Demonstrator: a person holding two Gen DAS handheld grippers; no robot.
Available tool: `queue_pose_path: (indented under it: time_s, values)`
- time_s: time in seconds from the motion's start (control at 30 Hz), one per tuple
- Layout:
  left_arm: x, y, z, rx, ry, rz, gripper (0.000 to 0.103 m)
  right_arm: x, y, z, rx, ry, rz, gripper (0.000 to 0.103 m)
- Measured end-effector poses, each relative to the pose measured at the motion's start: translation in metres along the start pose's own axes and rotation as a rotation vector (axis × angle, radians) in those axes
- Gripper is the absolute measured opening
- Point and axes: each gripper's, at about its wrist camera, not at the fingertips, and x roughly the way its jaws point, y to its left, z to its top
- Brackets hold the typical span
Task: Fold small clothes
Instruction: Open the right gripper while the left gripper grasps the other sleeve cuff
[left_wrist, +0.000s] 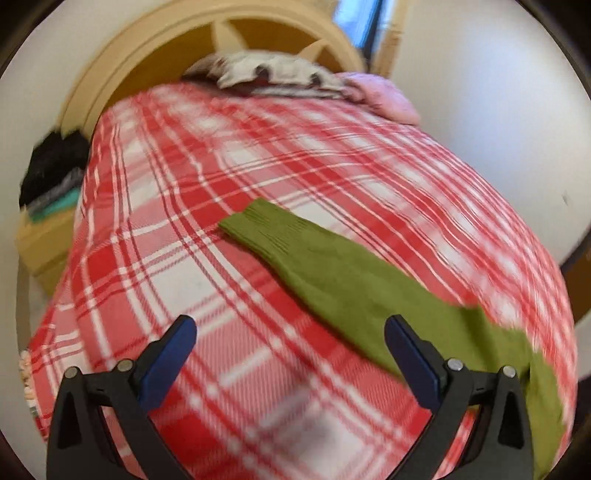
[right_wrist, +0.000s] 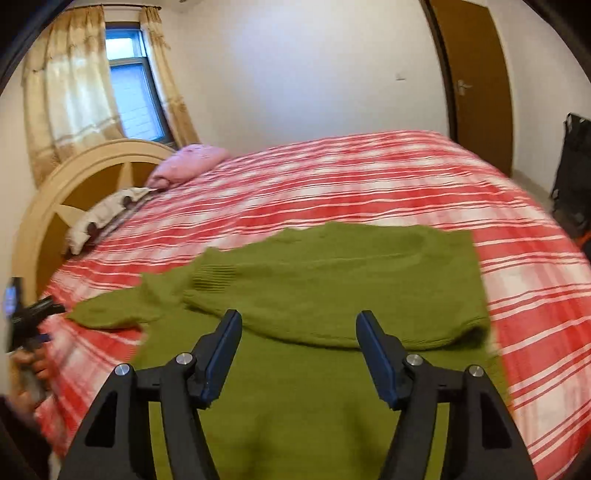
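A green knit sweater (right_wrist: 332, 280) lies on the red and white plaid bedspread (right_wrist: 369, 177). Its right sleeve is folded across the body, and its left sleeve (left_wrist: 332, 273) stretches out flat over the bedspread (left_wrist: 221, 184), cuff pointing away. My left gripper (left_wrist: 290, 332) is open and empty above the bedspread, just left of that sleeve. My right gripper (right_wrist: 297, 325) is open and empty above the sweater's lower body. The left gripper also shows at the left edge of the right wrist view (right_wrist: 33, 317), near the sleeve's cuff.
A curved wooden headboard (right_wrist: 74, 173) stands at the bed's head with a pink pillow (right_wrist: 188, 162) and a patterned pillow (right_wrist: 103, 214). A nightstand with dark clothes (left_wrist: 51, 177) is beside the bed. A brown door (right_wrist: 476, 74) and a dark bag (right_wrist: 572, 173) are at right.
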Motion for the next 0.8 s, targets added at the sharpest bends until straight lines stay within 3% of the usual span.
queue_pose_path:
  time_s: [0.1, 0.17, 0.27, 0.43, 0.53, 0.63, 0.7, 0.8]
  values:
    - [0.031, 0.004, 0.016, -0.055, 0.051, -0.033, 0.100, -0.004, 0.016, -0.002, 0.006, 0.021, 0.041, 0.065]
    - [0.055, 0.005, 0.020, -0.095, 0.106, -0.025, 0.089, -0.009, 0.026, -0.004, -0.002, 0.031, 0.066, 0.065]
    - [0.061, -0.006, 0.021, -0.066, 0.062, 0.023, 0.089, -0.017, 0.038, -0.005, -0.034, 0.024, 0.066, 0.065]
    - [0.073, -0.012, 0.024, -0.056, 0.046, 0.021, 0.074, -0.016, 0.040, -0.008, -0.011, 0.046, 0.063, 0.065]
    - [0.076, -0.012, 0.025, -0.064, 0.037, 0.049, 0.061, -0.011, 0.035, -0.011, 0.021, 0.070, 0.050, 0.065]
    - [0.076, -0.004, 0.029, -0.095, 0.037, 0.056, 0.038, -0.008, 0.029, -0.014, 0.058, 0.090, 0.048, 0.065]
    - [0.077, -0.002, 0.030, -0.097, 0.035, 0.062, 0.011, -0.009, 0.022, -0.016, 0.087, 0.095, 0.039, 0.065]
    - [0.074, -0.002, 0.031, -0.097, 0.038, 0.035, 0.008, -0.012, 0.013, -0.015, 0.126, 0.089, 0.030, 0.065]
